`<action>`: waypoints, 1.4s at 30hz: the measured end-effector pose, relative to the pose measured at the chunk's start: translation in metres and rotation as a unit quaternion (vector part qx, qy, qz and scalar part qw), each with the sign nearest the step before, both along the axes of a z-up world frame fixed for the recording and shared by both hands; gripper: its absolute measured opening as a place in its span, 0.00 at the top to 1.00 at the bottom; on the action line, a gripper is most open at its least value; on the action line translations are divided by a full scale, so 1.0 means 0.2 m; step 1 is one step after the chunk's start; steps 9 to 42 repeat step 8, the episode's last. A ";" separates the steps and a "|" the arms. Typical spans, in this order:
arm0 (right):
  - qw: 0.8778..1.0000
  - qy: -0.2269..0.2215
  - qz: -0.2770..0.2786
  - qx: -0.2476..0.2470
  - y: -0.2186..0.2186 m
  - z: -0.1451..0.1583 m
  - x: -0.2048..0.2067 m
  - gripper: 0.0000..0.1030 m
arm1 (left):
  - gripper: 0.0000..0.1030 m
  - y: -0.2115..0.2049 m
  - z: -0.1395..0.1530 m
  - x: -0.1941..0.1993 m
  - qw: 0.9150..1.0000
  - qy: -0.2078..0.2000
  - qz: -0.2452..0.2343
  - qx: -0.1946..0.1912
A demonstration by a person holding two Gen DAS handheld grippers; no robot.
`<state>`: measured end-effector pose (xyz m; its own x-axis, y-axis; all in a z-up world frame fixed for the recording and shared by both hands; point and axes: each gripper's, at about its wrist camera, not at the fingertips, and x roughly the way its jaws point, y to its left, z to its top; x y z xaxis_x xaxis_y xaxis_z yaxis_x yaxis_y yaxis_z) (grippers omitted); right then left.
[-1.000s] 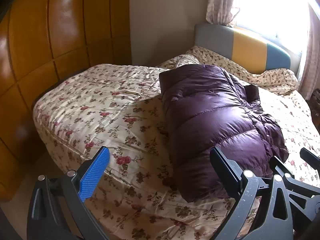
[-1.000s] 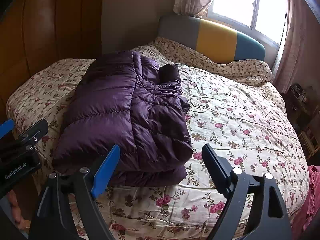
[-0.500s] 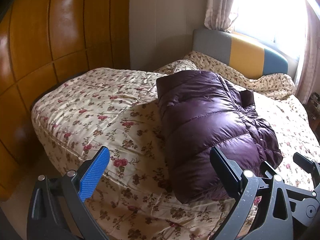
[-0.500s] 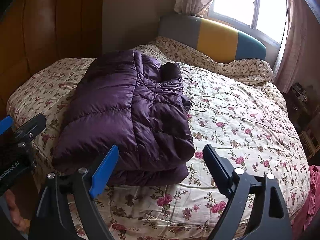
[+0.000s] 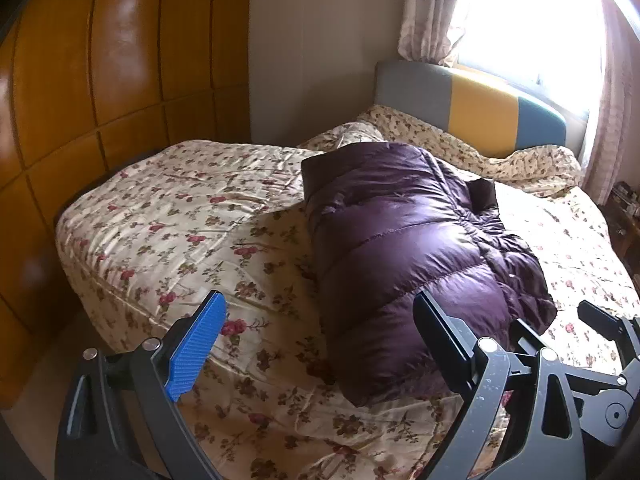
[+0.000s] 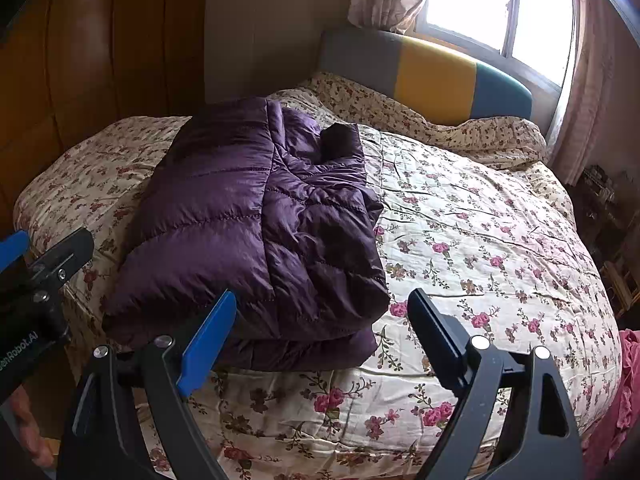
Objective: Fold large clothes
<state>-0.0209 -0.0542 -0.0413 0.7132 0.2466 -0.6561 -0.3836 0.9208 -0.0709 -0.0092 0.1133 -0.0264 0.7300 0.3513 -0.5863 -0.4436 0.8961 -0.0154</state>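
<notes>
A purple quilted down jacket lies folded in a thick stack on the floral bedspread; it also shows in the right wrist view. My left gripper is open and empty, held above the near edge of the bed, short of the jacket. My right gripper is open and empty, just in front of the jacket's near edge. The right gripper's fingers show at the right of the left wrist view; the left gripper's fingers show at the left of the right wrist view.
A wooden wardrobe stands left of the bed. A grey, yellow and blue headboard and a bright window with curtains are at the far end. Pink cloth lies off the bed's right corner.
Both grippers have drawn back and risen a little from the bed; the jacket looks smaller and farther. Both stay open and the jacket has not moved.
</notes>
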 end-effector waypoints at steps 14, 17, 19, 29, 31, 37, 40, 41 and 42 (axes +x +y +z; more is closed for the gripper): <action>1.000 -0.002 0.001 0.004 0.00 0.01 -0.01 0.14 | 0.08 0.00 -0.01 0.00 1.000 0.005 0.004 0.002; 1.000 -0.002 0.001 0.004 0.00 0.01 -0.01 0.14 | 0.08 0.00 -0.01 0.00 1.000 0.005 0.004 0.002; 1.000 -0.002 0.001 0.004 0.00 0.01 -0.01 0.14 | 0.08 0.00 -0.01 0.00 1.000 0.005 0.004 0.002; 1.000 -0.002 0.001 0.004 0.00 0.01 -0.01 0.14 | 0.08 0.00 -0.01 0.00 1.000 0.005 0.004 0.002; 1.000 -0.002 0.001 0.004 0.00 0.01 -0.01 0.14 | 0.08 0.00 -0.01 0.00 1.000 0.005 0.004 0.002; 1.000 -0.002 0.001 0.004 0.00 0.01 -0.01 0.14 | 0.08 0.00 -0.01 0.00 1.000 0.005 0.004 0.002; 1.000 -0.002 0.001 0.004 0.00 0.01 -0.01 0.14 | 0.08 0.00 -0.01 0.00 1.000 0.005 0.004 0.002; 1.000 -0.002 0.001 0.004 0.00 0.01 -0.01 0.14 | 0.08 0.00 -0.01 0.00 1.000 0.005 0.004 0.002; 1.000 -0.002 0.001 0.004 0.00 0.01 -0.01 0.14 | 0.08 0.00 -0.01 0.00 1.000 0.005 0.004 0.002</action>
